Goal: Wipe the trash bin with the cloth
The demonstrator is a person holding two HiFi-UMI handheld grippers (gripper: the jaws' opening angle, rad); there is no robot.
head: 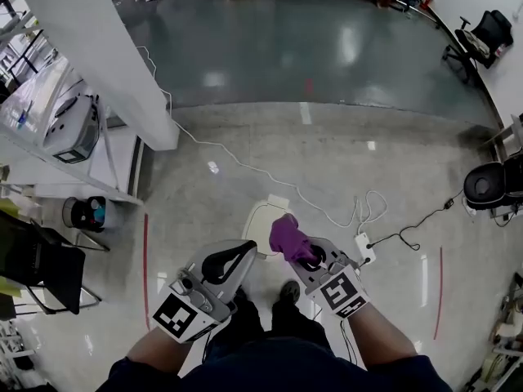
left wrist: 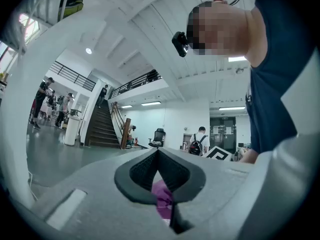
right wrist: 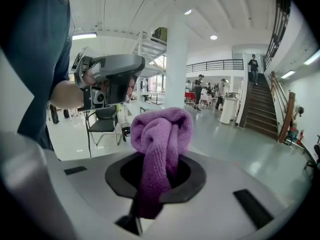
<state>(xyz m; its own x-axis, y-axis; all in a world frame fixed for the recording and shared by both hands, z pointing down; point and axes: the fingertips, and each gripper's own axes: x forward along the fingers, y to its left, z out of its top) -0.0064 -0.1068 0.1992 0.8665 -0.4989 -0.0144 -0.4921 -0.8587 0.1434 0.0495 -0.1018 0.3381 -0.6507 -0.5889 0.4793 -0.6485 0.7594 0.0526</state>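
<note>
My right gripper (head: 306, 256) is shut on a bunched purple cloth (head: 288, 237), which stands up from its jaws in the right gripper view as a folded wad (right wrist: 162, 134). A white trash bin (head: 260, 219) stands on the floor straight below, partly hidden by both grippers. My left gripper (head: 242, 258) hovers beside the cloth, a little to its left, and is shut. In the left gripper view its pads (left wrist: 172, 171) meet, and a sliver of purple (left wrist: 162, 200) shows in the slit below them. The right gripper view shows the left gripper (right wrist: 111, 78) apart from the cloth.
A white cable (head: 270, 174) runs across the floor to a power strip (head: 362, 246) right of the bin. A white pillar (head: 98, 47) and shelving stand at left, with a black chair (head: 41, 272) and a small dark bucket (head: 86, 213). Office chairs (head: 489, 184) sit at right.
</note>
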